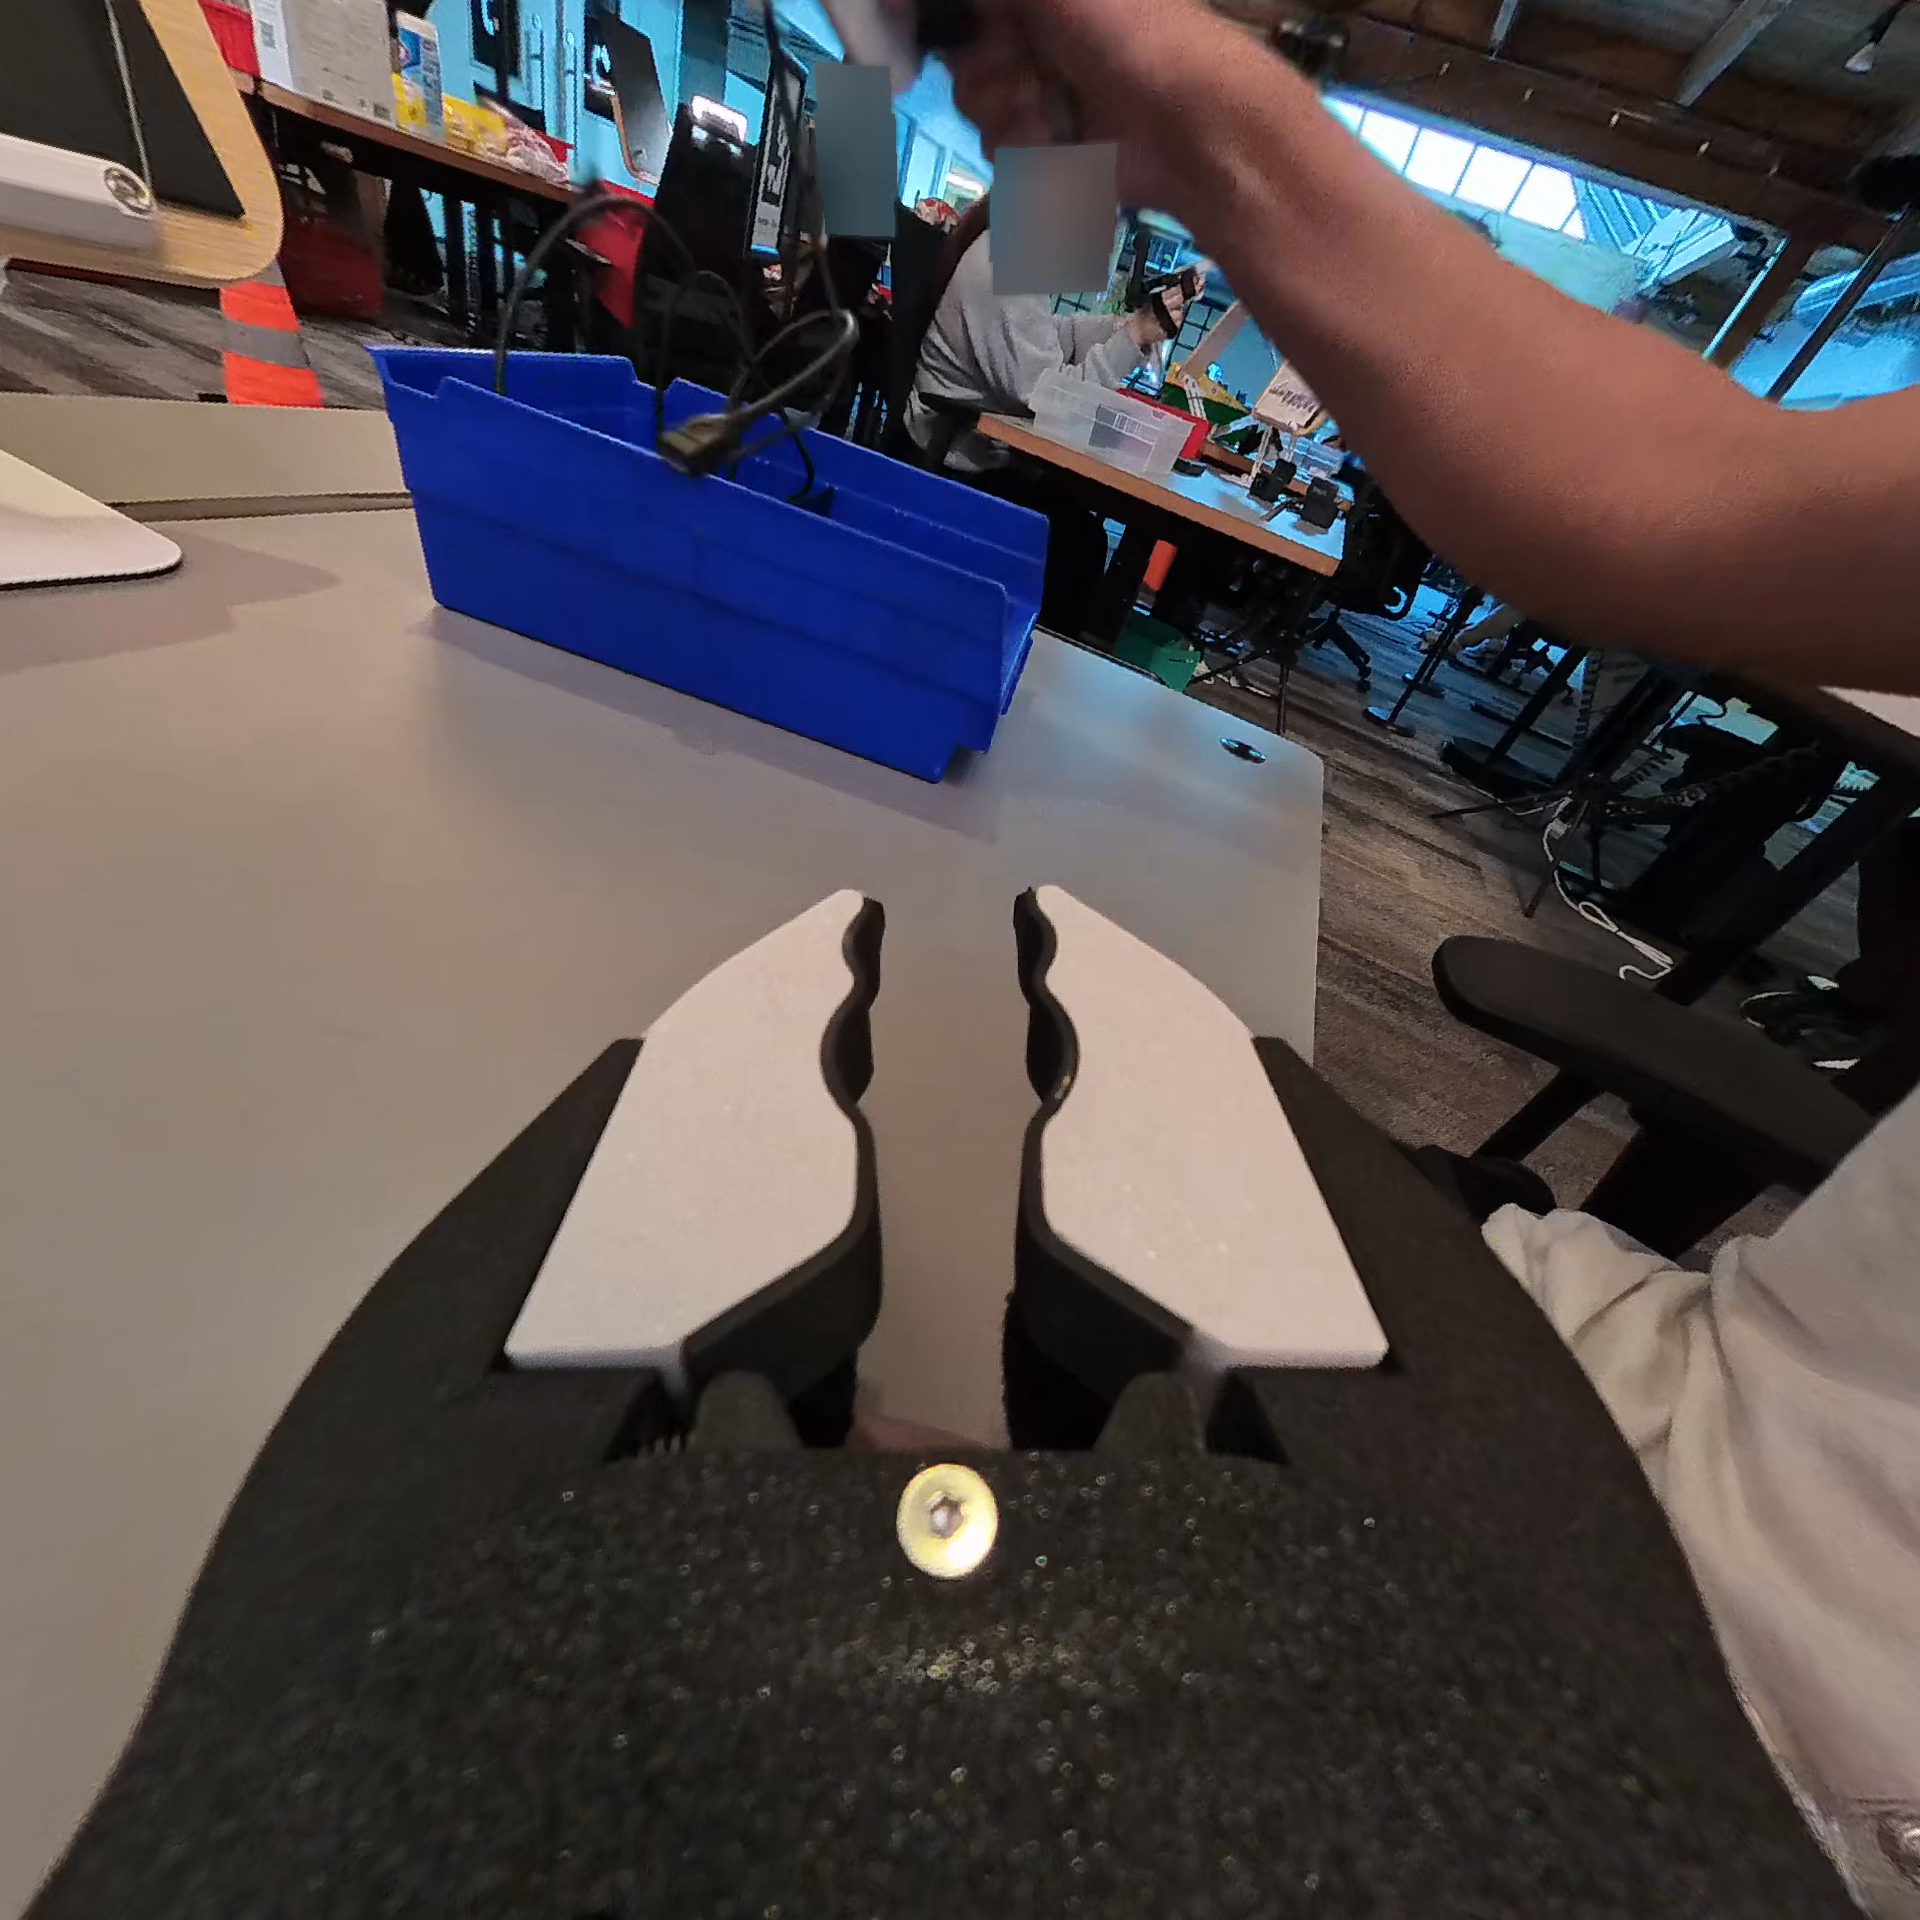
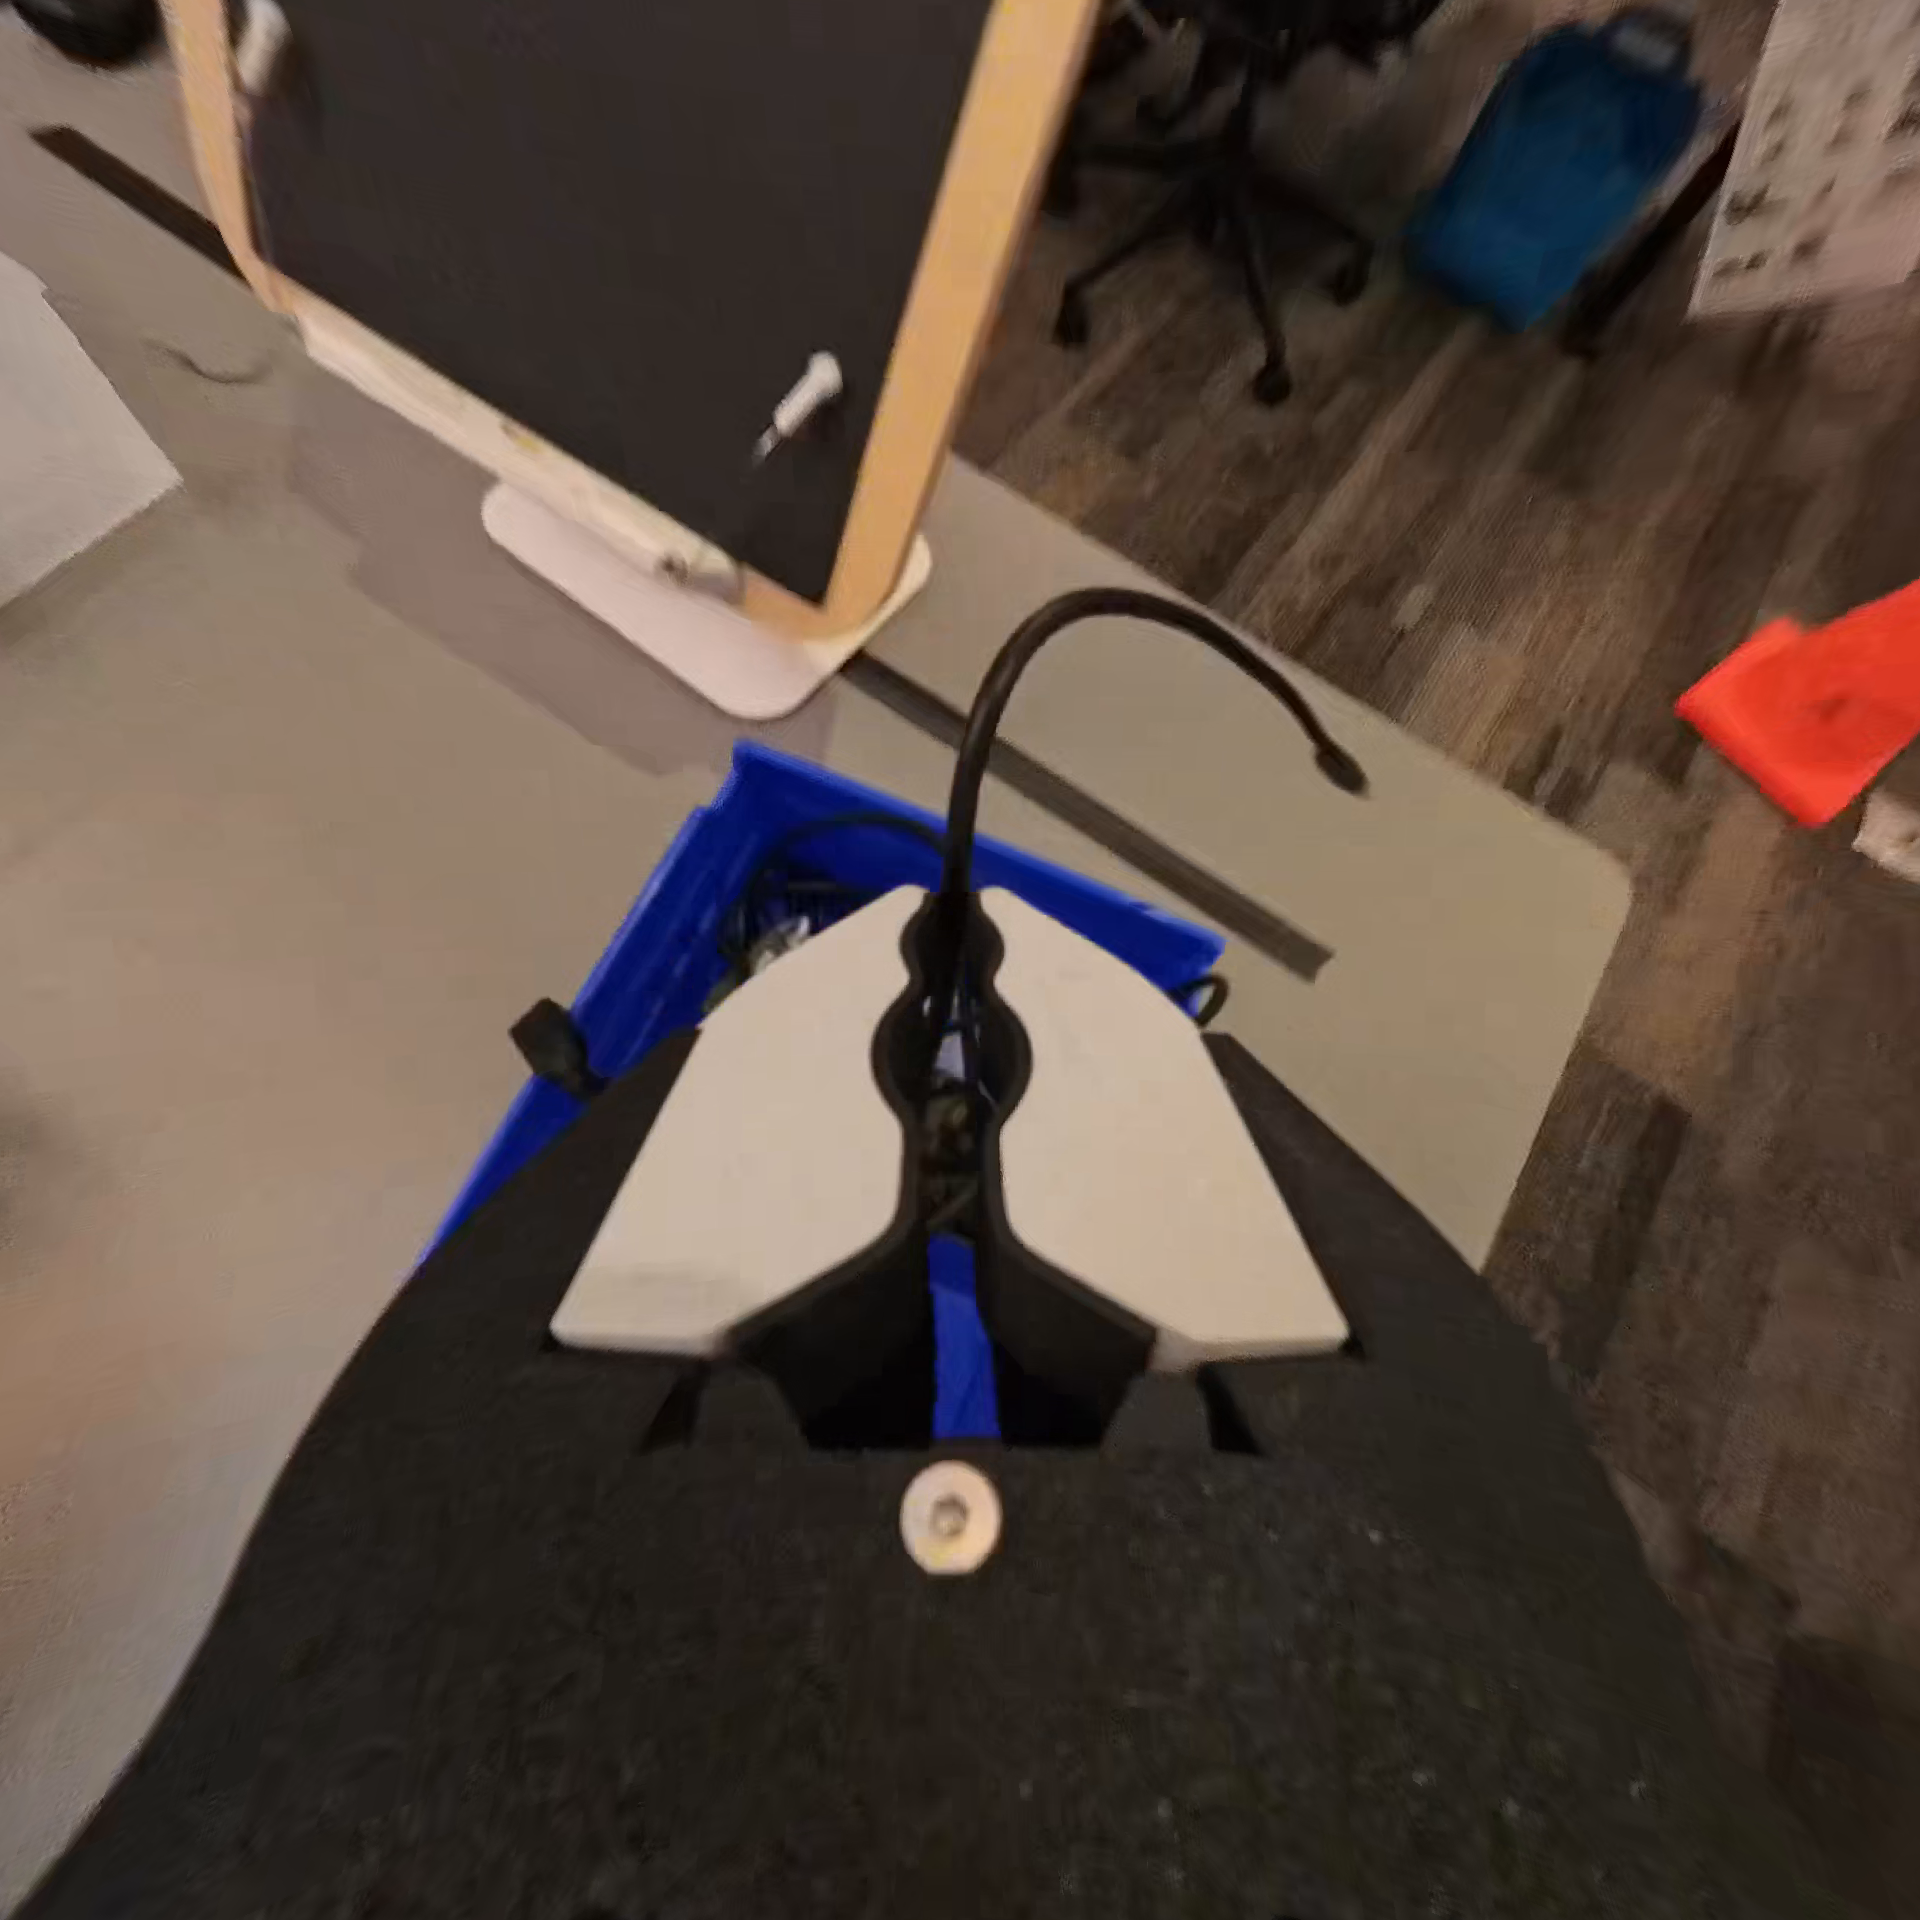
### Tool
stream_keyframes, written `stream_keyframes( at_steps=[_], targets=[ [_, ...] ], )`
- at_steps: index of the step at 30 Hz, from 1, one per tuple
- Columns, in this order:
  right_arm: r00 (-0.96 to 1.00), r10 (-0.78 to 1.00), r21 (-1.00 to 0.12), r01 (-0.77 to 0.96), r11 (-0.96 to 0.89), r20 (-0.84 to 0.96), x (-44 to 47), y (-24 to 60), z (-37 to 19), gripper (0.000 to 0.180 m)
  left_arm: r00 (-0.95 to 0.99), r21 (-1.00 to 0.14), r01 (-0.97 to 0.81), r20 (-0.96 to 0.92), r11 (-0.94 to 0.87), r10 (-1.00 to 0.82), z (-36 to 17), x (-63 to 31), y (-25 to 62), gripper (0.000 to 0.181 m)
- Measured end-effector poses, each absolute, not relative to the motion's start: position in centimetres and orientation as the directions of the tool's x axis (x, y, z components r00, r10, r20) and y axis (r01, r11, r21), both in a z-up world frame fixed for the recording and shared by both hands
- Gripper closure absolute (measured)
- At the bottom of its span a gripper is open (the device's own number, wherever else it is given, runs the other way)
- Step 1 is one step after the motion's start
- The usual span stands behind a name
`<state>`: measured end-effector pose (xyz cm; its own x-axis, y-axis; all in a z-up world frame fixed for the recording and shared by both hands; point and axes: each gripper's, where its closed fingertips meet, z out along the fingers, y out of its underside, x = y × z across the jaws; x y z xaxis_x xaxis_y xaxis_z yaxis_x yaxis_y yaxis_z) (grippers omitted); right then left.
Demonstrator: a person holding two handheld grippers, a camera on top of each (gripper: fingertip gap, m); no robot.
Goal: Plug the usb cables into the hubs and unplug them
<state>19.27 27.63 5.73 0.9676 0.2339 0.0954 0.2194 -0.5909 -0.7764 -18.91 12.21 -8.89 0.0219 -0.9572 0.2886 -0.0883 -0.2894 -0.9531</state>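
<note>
Left gripper (image 1: 948, 904) low over grey bench (image 1: 260, 935), fingers parted, empty. Blue bin (image 1: 727, 613) far centre, black cables spilling over rim. Right gripper (image 2: 951, 904) above bin, fingers clamped on black usb cable (image 2: 1049, 613): light, springy, likely slippery; grip firmer at plug.

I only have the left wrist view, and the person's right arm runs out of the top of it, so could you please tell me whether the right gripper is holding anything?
Observer: Yes, the right gripper has its jaws shut on a black cable.
Operator: Thank you. Where does the cable run from there?
Observer: It arches up past the fingertips, and its free end hangs in the air, plugged into nothing.
Operator: And where is the gripper itself?
Observer: Above the blue bin, looking down on other cables lying inside it.
</note>
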Motion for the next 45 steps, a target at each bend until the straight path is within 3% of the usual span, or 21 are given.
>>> stream_keyframes(
  at_steps=[5,8,11,13,18,21,23,26,28,30,32,34,37,40,45],
  targets=[
    [0.972,0.224,-0.688,0.214,-0.693,0.077,20.9,27.5,-3.0,0.175,0.024,-0.954,-0.098,0.281,-0.282,-0.960,-9.1,-18.7,12.1,0.156],
    [0.973,0.228,-0.721,0.141,-0.679,-0.024,19.4,28.9,-3.7,0.175,0.025,-0.954,-0.105,0.280,-0.281,-0.960,-9.2,-18.7,12.1,0.156],
    [0.963,0.267,-0.668,0.210,-0.714,0.017,17.9,30.3,-4.7,0.176,0.029,-0.955,-0.108,0.273,-0.275,-0.962,-9.3,-18.7,12.2,0.156],
    [0.941,0.337,-0.555,0.291,-0.779,0.021,16.1,30.6,-6.7,0.176,0.029,-0.954,-0.110,0.276,-0.278,-0.961,-9.4,-18.8,12.3,0.156],
    [0.848,0.472,-0.190,0.518,-0.834,0.241,15.9,31.8,-10.5,0.176,0.022,-0.951,-0.111,0.287,-0.288,-0.958,-9.5,-18.8,12.4,0.156],
    [0.806,0.552,-0.025,0.569,-0.822,0.215,15.4,31.6,-12.6,0.176,0.014,-0.952,-0.114,0.286,-0.286,-0.958,-9.5,-18.8,12.1,0.156],
    [0.782,0.589,0.064,0.590,-0.805,0.206,15.2,31.4,-14.2,0.176,0.010,-0.951,-0.115,0.286,-0.285,-0.958,-9.5,-18.8,12.0,0.156],
    [0.764,0.594,0.105,0.589,-0.801,0.252,15.2,32.1,-14.9,0.176,0.005,-0.951,-0.115,0.289,-0.287,-0.957,-9.4,-18.7,11.9,0.156],
    [0.758,0.605,0.061,0.610,-0.790,0.244,14.7,32.5,-15.1,0.176,0.001,-0.951,-0.111,0.289,-0.287,-0.957,-9.4,-18.7,11.8,0.156],
    [0.824,0.551,-0.133,0.566,-0.814,0.136,13.0,33.3,-14.9,0.175,-0.006,-0.951,-0.112,0.291,-0.289,-0.957,-9.3,-18.6,11.6,0.156],
    [0.920,0.392,-0.339,0.362,-0.868,-0.023,12.6,34.7,-13.4,0.175,-0.011,-0.951,-0.110,0.291,-0.288,-0.957,-9.2,-18.5,11.4,0.156],
    [0.958,0.245,-0.477,0.146,-0.867,-0.152,13.3,35.8,-11.8,0.175,-0.013,-0.952,-0.111,0.287,-0.284,-0.958,-9.2,-18.4,11.2,0.156],
    [0.954,0.230,-0.539,0.092,-0.838,-0.195,13.2,35.7,-10.9,0.173,-0.012,-0.954,-0.117,0.280,-0.277,-0.960,-9.3,-18.4,11.1,0.156],
    [0.930,0.282,-0.540,0.117,-0.833,-0.234,11.4,34.5,-9.8,0.149,-0.001,-0.956,-0.112,0.271,-0.269,-0.963,-9.1,-18.5,11.3,0.156],
    [0.918,0.358,-0.697,0.142,-0.703,-0.173,9.5,31.8,-2.9,0.146,0.044,-0.961,-0.098,0.255,-0.258,-0.966,-8.7,-19.2,12.2,0.156]
  ],
)
